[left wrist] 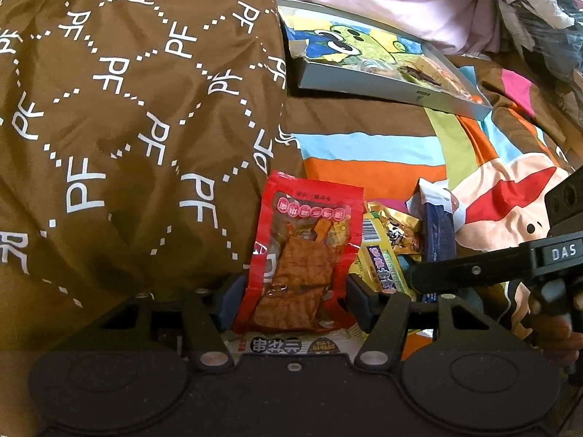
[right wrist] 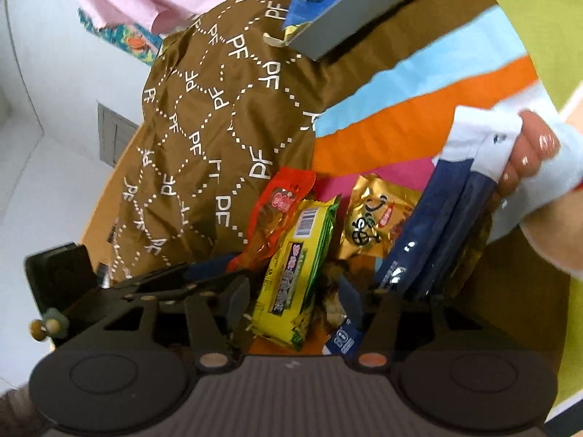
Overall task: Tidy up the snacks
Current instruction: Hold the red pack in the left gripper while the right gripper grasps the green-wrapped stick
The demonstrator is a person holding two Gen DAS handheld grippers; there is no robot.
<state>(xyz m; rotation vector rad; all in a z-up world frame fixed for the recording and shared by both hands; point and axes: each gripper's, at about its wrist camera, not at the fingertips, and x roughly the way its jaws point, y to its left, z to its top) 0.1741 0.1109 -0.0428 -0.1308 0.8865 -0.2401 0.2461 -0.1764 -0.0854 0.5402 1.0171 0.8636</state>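
Behind the left gripper [left wrist: 297, 291], the red snack packet's [left wrist: 304, 240] bottom is hidden.

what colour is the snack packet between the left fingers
Red packet, with a clear window; best in the left wrist view.

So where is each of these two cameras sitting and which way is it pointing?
Left wrist view: sits on the left gripper, looking forward and down at the red transparent snack packet between its fingers; the right gripper's black arm enters at right.
Right wrist view: sits on the right gripper, tilted, facing the yellow-green wrapped bar; a hand holds dark blue packets.
Shared: both packets, gold foil pouch, brown PF-printed bag.
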